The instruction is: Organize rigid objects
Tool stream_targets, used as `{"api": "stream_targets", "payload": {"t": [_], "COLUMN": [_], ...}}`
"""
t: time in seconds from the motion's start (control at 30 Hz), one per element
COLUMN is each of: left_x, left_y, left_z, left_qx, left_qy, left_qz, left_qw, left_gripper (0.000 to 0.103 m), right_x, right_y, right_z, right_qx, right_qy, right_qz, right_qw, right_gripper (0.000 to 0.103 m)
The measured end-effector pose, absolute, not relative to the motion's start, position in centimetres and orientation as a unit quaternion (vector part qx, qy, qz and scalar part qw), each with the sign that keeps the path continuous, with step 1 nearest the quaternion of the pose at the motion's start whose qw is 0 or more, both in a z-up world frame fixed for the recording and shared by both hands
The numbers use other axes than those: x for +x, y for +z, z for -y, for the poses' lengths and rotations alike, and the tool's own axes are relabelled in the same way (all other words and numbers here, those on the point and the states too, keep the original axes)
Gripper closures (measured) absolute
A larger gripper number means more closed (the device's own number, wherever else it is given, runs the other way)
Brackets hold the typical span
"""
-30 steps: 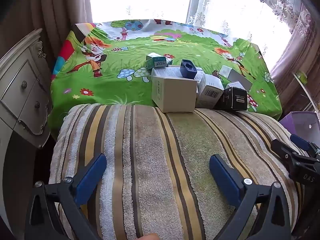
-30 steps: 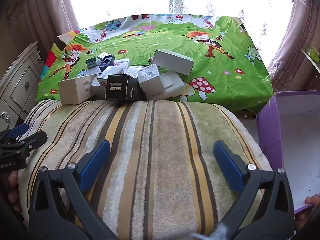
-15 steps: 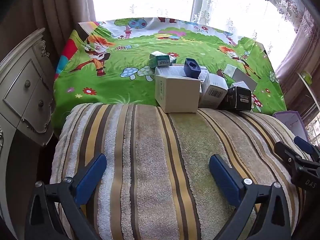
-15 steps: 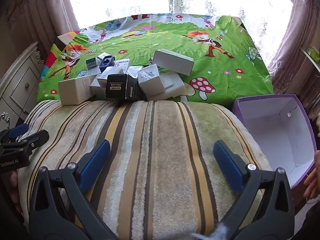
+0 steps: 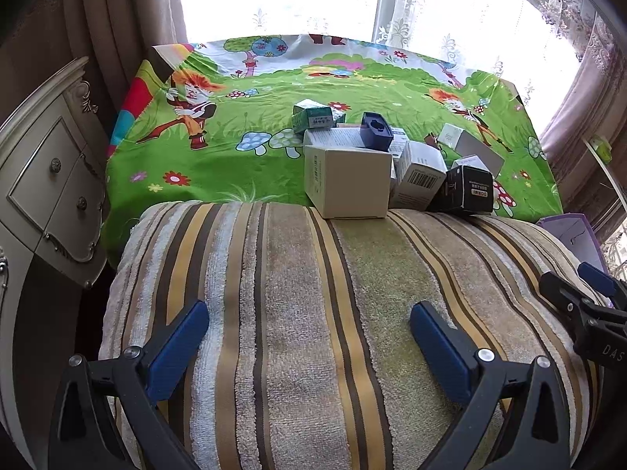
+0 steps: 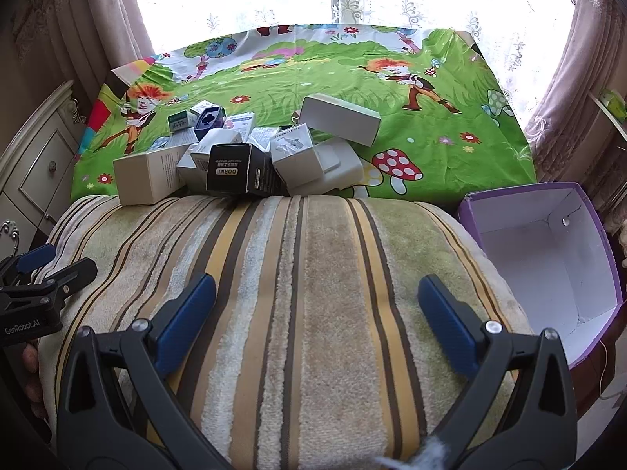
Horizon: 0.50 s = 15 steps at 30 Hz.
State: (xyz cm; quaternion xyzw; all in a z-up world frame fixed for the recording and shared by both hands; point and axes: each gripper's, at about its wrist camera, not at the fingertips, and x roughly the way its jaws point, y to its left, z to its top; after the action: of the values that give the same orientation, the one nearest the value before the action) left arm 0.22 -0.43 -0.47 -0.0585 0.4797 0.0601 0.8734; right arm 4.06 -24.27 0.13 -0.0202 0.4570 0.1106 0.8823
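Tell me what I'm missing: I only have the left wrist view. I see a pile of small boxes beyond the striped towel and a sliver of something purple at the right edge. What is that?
Observer: An open purple box with a white interior, standing off the striped towel's right end.
Operator: Anything in it?
Observer: No boxes show inside; the visible interior is bare.
Operator: What's behind the black box?
Observer: To the right of the black DORMI box, a long white box lies tilted on top of other white boxes.
Operator: Is the right gripper holding anything?
Observer: No. The right gripper is open over the towel, like the left gripper.
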Motion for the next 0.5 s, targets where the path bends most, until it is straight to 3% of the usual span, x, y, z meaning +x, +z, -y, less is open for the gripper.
{"api": "stream_targets", "payload": {"t": [0.5], "left_x": [0.07], "left_y": [-0.14], "left_z": [0.54], "left_qx": [-0.058], "left_qy": [0.065], "left_qz": [-0.478], "left_qw": [0.874], "left_gripper": [0.000], "right_x": [4.06], "right_y": [0.15], "right_z": [24.43], "right_qx": [-0.020], "right_qy": [0.114], "right_qz": [-0.458], "right_qw": [0.882], "right_gripper": [0.000]}}
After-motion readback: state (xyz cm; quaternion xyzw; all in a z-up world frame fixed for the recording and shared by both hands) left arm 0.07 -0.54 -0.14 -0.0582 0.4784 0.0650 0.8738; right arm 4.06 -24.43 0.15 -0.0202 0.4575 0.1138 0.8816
